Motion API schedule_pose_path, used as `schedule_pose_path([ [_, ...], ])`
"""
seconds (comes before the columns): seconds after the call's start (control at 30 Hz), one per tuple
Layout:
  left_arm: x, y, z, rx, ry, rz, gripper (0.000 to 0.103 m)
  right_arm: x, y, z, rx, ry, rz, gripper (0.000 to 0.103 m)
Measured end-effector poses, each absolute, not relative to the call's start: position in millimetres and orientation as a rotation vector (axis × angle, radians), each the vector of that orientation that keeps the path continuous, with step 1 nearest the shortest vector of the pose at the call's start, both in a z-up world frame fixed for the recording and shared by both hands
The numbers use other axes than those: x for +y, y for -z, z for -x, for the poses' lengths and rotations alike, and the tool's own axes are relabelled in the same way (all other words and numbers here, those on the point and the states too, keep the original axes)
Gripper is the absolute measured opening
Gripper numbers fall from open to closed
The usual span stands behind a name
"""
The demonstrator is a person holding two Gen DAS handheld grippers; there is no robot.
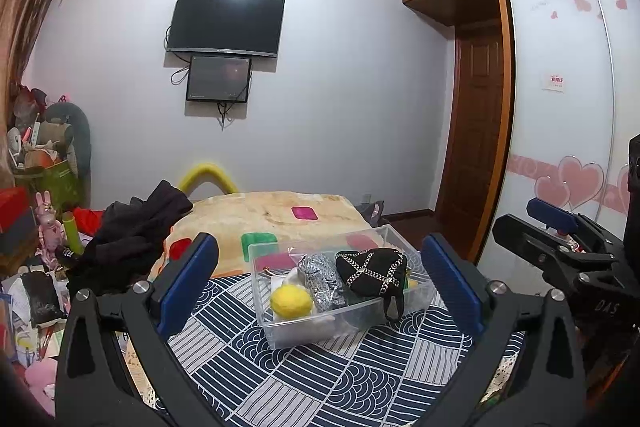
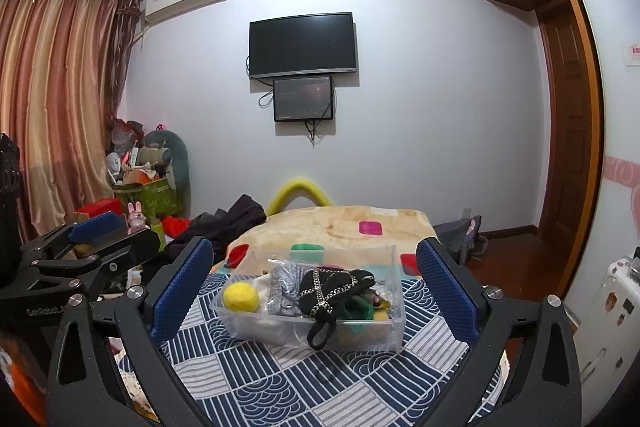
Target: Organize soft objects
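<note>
A clear plastic bin [image 1: 280, 339] [image 2: 236, 323] sits on the blue patterned cloth. It holds a yellow ball [image 1: 291, 301] [image 2: 241, 297], a silver sequined item [image 1: 324, 279] [image 2: 285, 287] and a black pouch with chain trim [image 1: 374, 273] [image 2: 334, 291], whose strap hangs over the bin wall. My left gripper [image 1: 320, 283] is open and empty, short of the bin. My right gripper [image 2: 316, 287] is open and empty, also short of the bin. Each gripper shows at the side of the other's view.
A beige blanket [image 1: 272, 211] with coloured patches lies beyond the bin. Dark clothes [image 1: 132, 239] are piled at its left. Clutter fills the left floor [image 1: 36, 291]. A wardrobe [image 1: 560, 107] and a door stand at the right.
</note>
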State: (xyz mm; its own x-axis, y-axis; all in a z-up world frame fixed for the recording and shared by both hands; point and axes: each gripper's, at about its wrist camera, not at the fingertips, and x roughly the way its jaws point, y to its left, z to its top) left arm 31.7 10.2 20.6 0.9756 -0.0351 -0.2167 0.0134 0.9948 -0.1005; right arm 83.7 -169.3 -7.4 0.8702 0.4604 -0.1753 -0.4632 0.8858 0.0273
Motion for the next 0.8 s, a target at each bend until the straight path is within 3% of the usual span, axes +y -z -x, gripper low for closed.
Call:
schedule_pose_path([
  [0.8,12.0,-17.7,-31.4,0.215,0.021,0.117,0.103,-170.0,9.8,-83.0,0.184,-0.486,0.009,0.102],
])
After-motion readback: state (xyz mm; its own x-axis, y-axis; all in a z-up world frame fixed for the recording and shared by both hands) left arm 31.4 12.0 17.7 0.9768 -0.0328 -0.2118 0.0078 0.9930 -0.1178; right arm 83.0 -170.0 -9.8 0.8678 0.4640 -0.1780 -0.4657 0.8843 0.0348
